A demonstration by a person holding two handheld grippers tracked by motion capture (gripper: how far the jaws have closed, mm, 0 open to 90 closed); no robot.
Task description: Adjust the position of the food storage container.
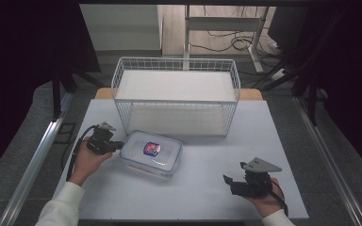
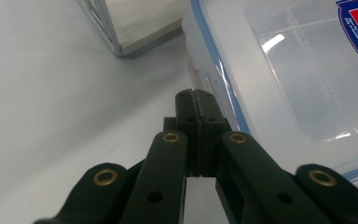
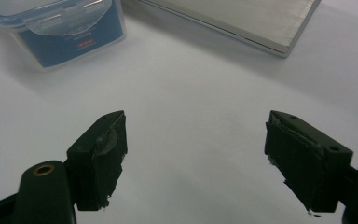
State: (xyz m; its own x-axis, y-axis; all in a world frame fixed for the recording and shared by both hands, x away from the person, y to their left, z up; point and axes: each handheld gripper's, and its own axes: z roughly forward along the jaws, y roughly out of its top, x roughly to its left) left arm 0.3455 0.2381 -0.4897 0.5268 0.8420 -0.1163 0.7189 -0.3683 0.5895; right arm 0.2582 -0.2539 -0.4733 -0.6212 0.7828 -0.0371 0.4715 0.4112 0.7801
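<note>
The left hand-held gripper [image 1: 115,145] sits at the left of the white surface [image 1: 202,197], held from behind by the person's left hand [image 1: 86,162], and its jaws are pressed together with nothing between them, as the left gripper view shows. In that view the left hand-held gripper [image 2: 195,98] has its tips right against the near edge of the clear plastic container [image 2: 279,79], just beside the blue seal line under the lid; whether the tips actually touch the wall cannot be told. In the high view the container [image 1: 152,153] lies flat near the middle of the surface, lid on, with a red and blue label [image 1: 151,149] on top, and the left hand-held gripper points at its left end. The right hand-held gripper [image 1: 231,181] is at the right front of the surface, well apart from the container, held in the person's right hand [image 1: 266,202], with a grey three-cornered plate [image 1: 261,165] on top. Its jaws are spread wide and hold nothing; in the right gripper view the right hand-held gripper [image 3: 196,158] hangs over bare surface, with the container [image 3: 58,28] farther off at upper left. Behind the container stands a white wire basket [image 1: 176,96], its open mesh walls rising around a pale floor panel.
</note>
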